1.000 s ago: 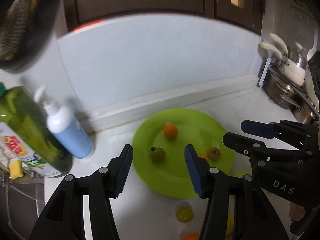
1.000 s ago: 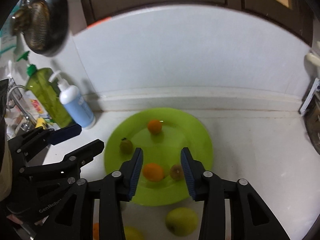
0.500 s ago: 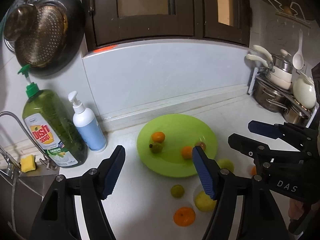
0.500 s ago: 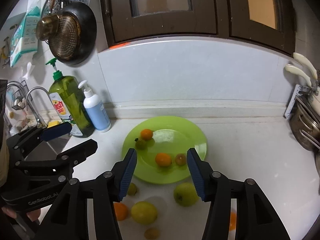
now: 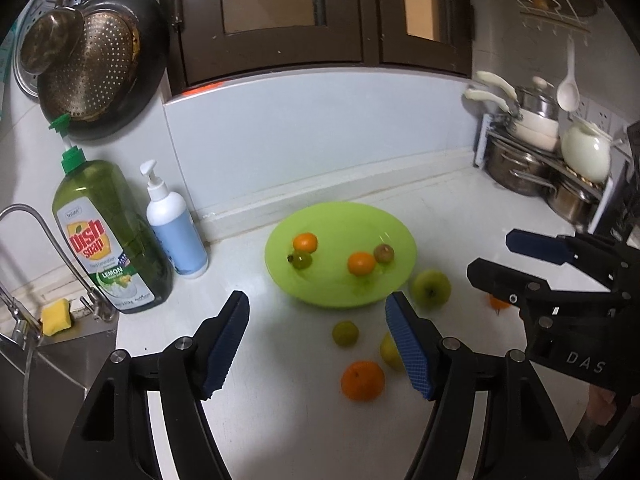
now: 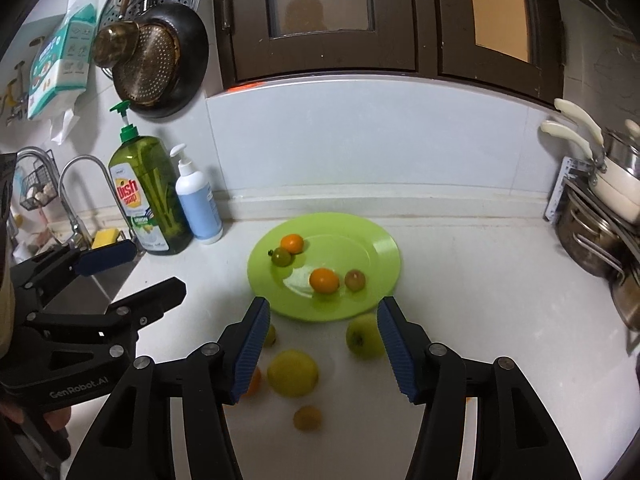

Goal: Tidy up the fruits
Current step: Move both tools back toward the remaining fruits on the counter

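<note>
A round lime-green plastic plate (image 6: 384,246) sits on the white kitchen counter (image 6: 460,280) toward its back edge, just in front of the raised ledge below the pale blue backsplash; 4 small fruits lie on it: a small orange tangerine (image 6: 292,243) touching a small green round fruit (image 6: 281,257) at the plate's back-left part, and a second orange tangerine (image 6: 324,280) just beside a small reddish-brown fruit (image 6: 355,280) nearer its front edge. Off the plate, toward the counter's front edge, lie a green apple (image 6: 363,337) just off the plate's front rim, a large yellow lemon (image 6: 293,373), a small green lime (image 5: 345,333), a big orange (image 5: 362,381) and a small dull-orange fruit (image 6: 307,418); 1 more orange fruit (image 5: 497,302) is half hidden behind the right gripper in the left wrist view. The left gripper (image 5: 318,344) hangs above the loose fruits with its blue-padded jaws spread wide and nothing between them; the right gripper (image 6: 320,346) is likewise released, jaws apart and holding nothing, above the lemon and apple. At the counter's back-left corner stand a tall green dish-soap pump bottle (image 6: 150,196) and a smaller white-and-blue pump bottle (image 6: 198,204), touching or nearly so; steel pots (image 5: 520,164) are stacked on a rack at the right edge.
</note>
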